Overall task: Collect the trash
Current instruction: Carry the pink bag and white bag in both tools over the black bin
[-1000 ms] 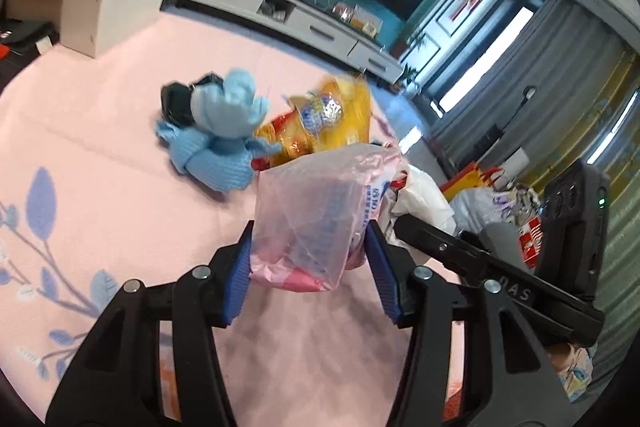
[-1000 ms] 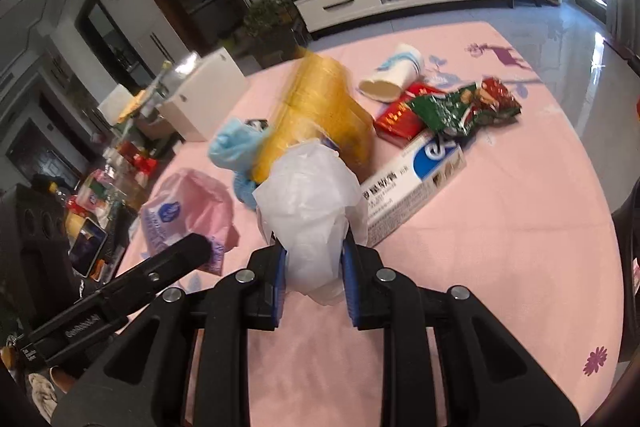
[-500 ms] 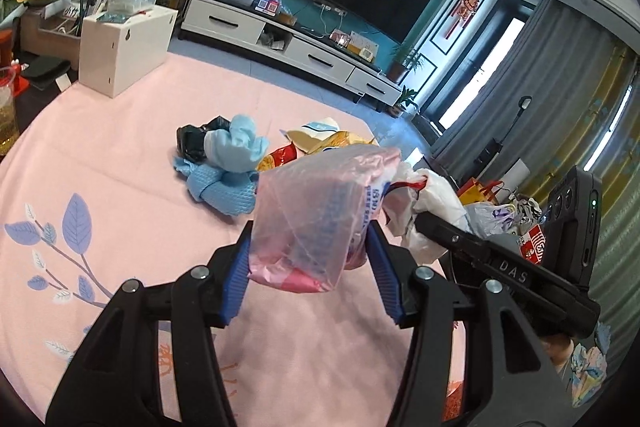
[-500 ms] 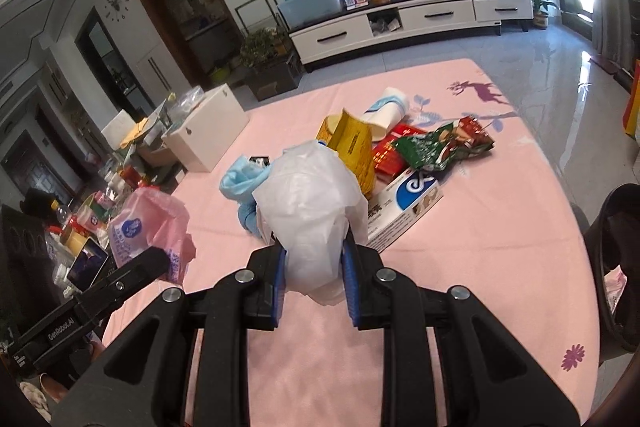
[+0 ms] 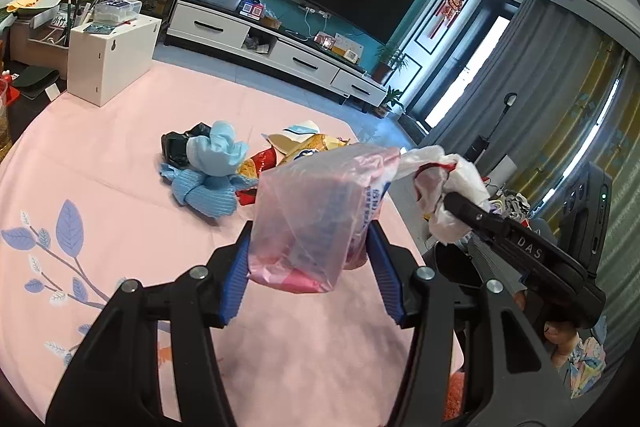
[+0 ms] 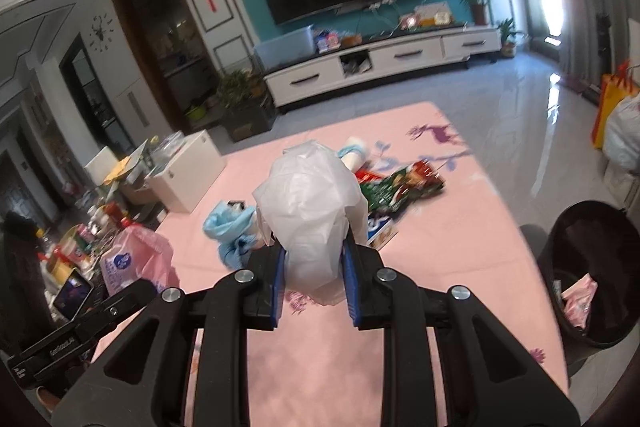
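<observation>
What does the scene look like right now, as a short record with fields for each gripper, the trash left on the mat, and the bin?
left gripper: shut on pink bag, held above the mat
right gripper: shut on white bag, held above the mat
mat: pink; a pile of trash lies on it
pile: blue cloth, black bag, paper cup, green wrapper, box
bin: dark, beside the mat's right edge in the right wrist view, some pink trash inside
</observation>
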